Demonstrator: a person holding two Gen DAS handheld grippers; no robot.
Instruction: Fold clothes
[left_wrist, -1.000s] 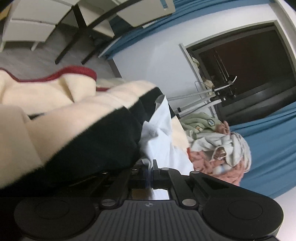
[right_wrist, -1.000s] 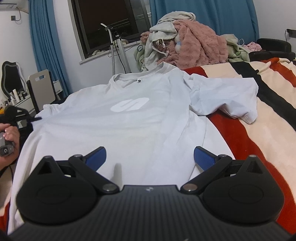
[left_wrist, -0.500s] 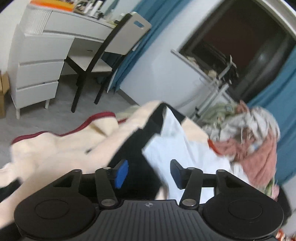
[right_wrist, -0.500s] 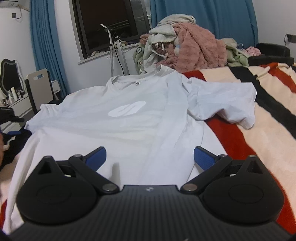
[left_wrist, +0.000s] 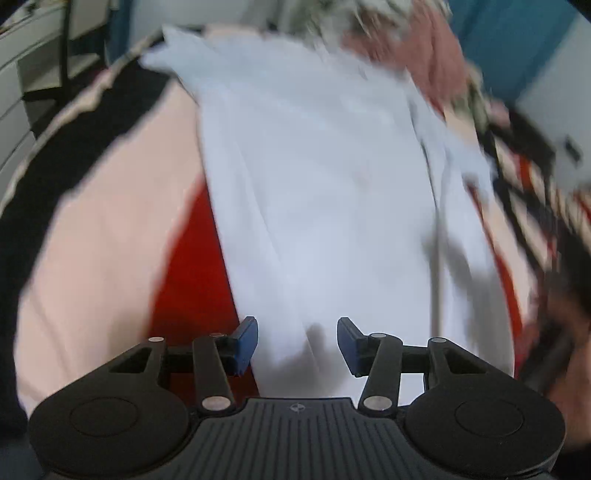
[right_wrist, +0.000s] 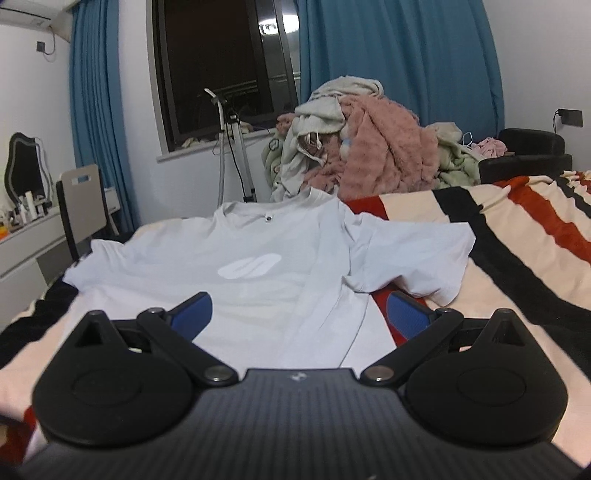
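A white T-shirt with a pale logo lies flat, front up, on a striped blanket; its right sleeve is rumpled. My right gripper hovers open over the shirt's lower half, nothing between its blue pads. In the blurred left wrist view the same T-shirt stretches away from the camera. My left gripper stands open just above the shirt's near edge, holding nothing. A hand and the other gripper show dimly at the right edge.
A heap of pink, cream and green clothes sits at the bed's far end. A stand is by the dark window. A chair and white desk are at left, a black seat at right.
My left gripper opened, letting go of the shirt edge, then swung from the bedside up over the shirt's near edge. The right gripper lowered and tilted up, staying open.
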